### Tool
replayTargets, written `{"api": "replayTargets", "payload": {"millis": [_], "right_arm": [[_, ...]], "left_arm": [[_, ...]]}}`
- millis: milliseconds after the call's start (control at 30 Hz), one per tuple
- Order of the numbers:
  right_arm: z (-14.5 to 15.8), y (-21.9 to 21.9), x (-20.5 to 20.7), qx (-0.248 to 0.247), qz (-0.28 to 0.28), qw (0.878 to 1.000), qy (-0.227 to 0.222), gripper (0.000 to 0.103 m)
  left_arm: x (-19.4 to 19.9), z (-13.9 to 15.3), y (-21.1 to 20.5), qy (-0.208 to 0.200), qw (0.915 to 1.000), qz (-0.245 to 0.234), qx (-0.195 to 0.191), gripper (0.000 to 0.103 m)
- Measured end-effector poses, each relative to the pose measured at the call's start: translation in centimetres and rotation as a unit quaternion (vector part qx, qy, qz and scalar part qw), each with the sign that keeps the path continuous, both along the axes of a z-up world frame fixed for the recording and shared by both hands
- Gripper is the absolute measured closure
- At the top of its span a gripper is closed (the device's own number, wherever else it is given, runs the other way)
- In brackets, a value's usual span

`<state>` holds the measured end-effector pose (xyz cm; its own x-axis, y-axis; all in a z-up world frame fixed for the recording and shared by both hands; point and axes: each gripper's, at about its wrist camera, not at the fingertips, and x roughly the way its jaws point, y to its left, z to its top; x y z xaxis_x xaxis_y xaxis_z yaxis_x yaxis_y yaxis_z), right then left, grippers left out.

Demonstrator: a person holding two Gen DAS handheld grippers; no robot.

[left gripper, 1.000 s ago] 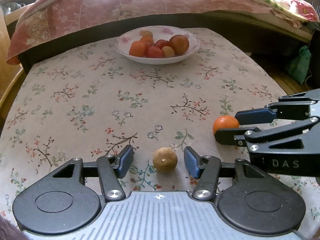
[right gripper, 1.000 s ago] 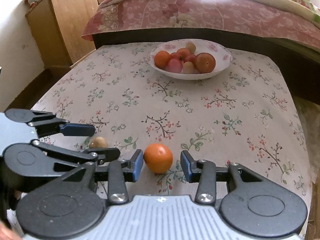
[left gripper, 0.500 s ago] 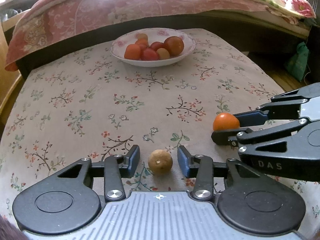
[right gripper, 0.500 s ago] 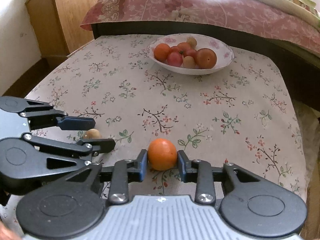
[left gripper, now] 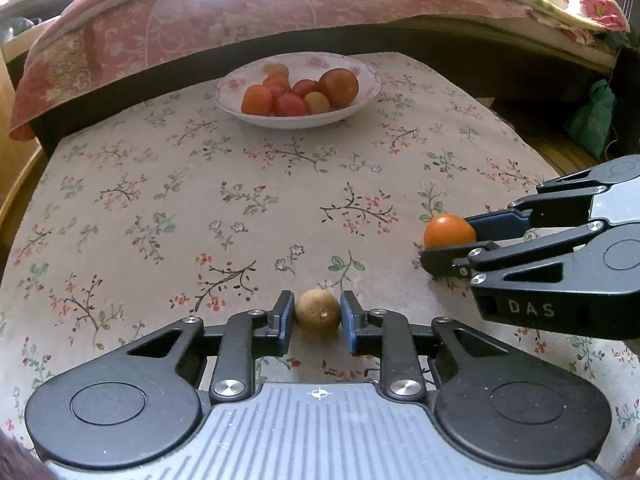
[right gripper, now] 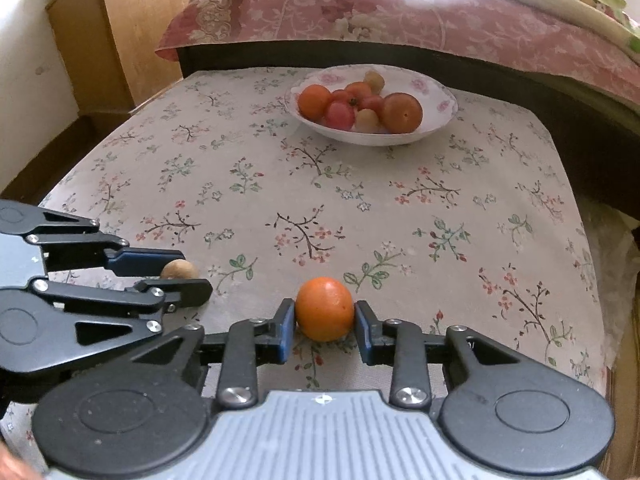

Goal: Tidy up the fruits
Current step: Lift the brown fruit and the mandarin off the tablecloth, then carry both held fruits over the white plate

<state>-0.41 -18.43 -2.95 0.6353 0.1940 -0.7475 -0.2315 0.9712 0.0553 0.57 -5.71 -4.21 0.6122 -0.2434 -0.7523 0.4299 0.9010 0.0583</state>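
Observation:
A small brown round fruit (left gripper: pixel 318 312) sits between the blue pads of my left gripper (left gripper: pixel 317 317), which is shut on it near the table's front edge. The same brown fruit (right gripper: pixel 179 269) shows at the left of the right wrist view, held by the left gripper (right gripper: pixel 168 272). My right gripper (right gripper: pixel 325 322) is shut on an orange fruit (right gripper: pixel 325 309), which also appears at the right of the left wrist view as the orange fruit (left gripper: pixel 449 231) in the right gripper (left gripper: pixel 460 240). A white floral bowl (left gripper: pixel 368 76) with several red and orange fruits stands at the table's far side.
The table wears a floral cloth (left gripper: pixel 200 184). Behind it runs a bed with a pink quilt (left gripper: pixel 240 8). A wooden cabinet (right gripper: pixel 116 32) stands at the far left. A green bag (left gripper: pixel 592 116) lies on the floor to the right.
Both grippers have closed: the left on the brown fruit, the right on the orange fruit. Both views have edged a little toward the bowl.

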Motion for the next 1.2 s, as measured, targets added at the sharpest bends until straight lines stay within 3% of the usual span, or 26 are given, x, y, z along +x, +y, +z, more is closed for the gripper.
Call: {"api": "replayTargets", "payload": {"millis": [567, 800, 1200], "right_arm": [[-0.07, -0.14, 0.15, 0.001, 0.003, 1.0, 0.008, 0.07], [-0.03, 0.28, 0.26, -0.015, 0.003, 1.0, 0.014, 0.07], [0.37, 0.27, 0.06, 0.002, -0.002, 1.0, 0.013, 0.071]], "left_arm": [[-0.47, -0.14, -0.18, -0.015, 0.9998, 0.004, 0.013, 0.06], [-0.53, -0.08, -0.96, -0.008, 0.9994, -0.007, 0.032, 0.069], [0.18, 0.15, -0.27, 0.006, 1.0, 0.001, 0.006, 0.071]]}}
